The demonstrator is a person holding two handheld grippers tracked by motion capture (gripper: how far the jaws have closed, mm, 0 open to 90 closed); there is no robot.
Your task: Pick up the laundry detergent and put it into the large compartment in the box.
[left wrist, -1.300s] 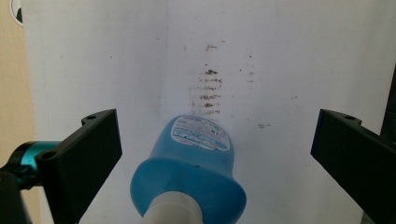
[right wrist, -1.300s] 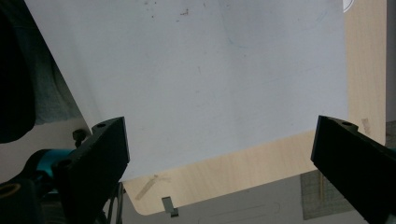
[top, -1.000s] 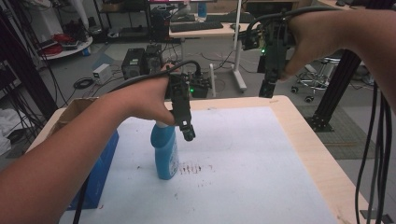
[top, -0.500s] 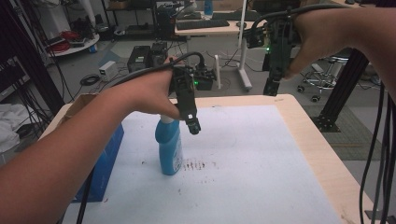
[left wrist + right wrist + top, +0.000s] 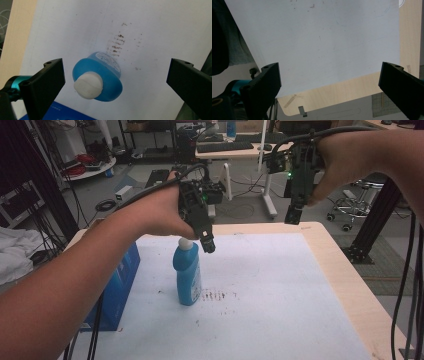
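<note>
The left gripper (image 5: 113,82) hung with fingers spread wide above the upright blue bottle (image 5: 188,275) on the desk (image 5: 280,290) (right gripper (image 5: 329,90) also released, well apart); an off-centre descent could've tipped it.

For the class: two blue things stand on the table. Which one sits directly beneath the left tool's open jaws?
The blue bottle with the white cap, upright under the left tool; the blue box stands beside it at the table's edge.

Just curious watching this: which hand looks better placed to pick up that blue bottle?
Left. The left gripper hangs open above the blue bottle, its white cap between the jaws. The right gripper is off near the table's far edge.
</note>
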